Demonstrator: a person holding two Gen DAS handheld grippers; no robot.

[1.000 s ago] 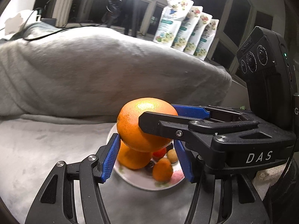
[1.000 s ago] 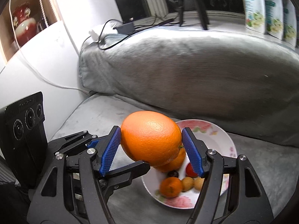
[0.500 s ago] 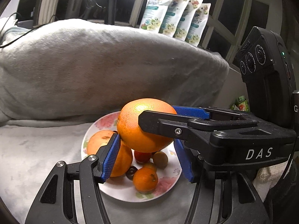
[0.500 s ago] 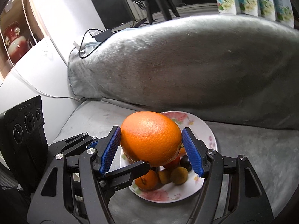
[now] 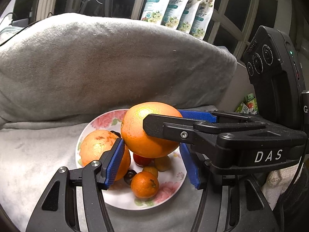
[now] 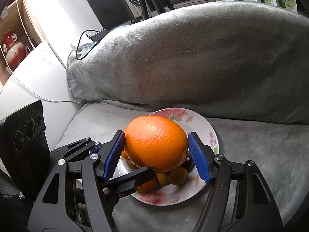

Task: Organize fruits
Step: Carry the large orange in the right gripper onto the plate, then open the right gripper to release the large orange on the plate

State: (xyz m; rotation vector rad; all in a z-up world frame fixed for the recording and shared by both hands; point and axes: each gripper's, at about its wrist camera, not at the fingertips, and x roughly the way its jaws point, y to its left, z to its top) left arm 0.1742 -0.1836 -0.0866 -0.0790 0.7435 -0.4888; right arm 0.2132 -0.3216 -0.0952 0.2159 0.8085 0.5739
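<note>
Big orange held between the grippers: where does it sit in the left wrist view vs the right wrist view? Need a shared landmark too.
Left wrist: big orange sits at centre, slightly right, above the floral plate, with the right gripper reaching in from the right.
Right wrist: big orange sits at centre, between the blue pads.
Shared landmark: the floral plate, directly under the orange in both views.

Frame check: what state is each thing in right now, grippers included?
large orange: lifted, clamped from two sides.
left gripper: shut on the large orange.
right gripper: shut on the large orange, crosswise to the left gripper.
floral plate: flat on the grey blanket, holding fruit.
blotchy orange: lying on the floral plate.
mandarin: resting on the floral plate.
</note>
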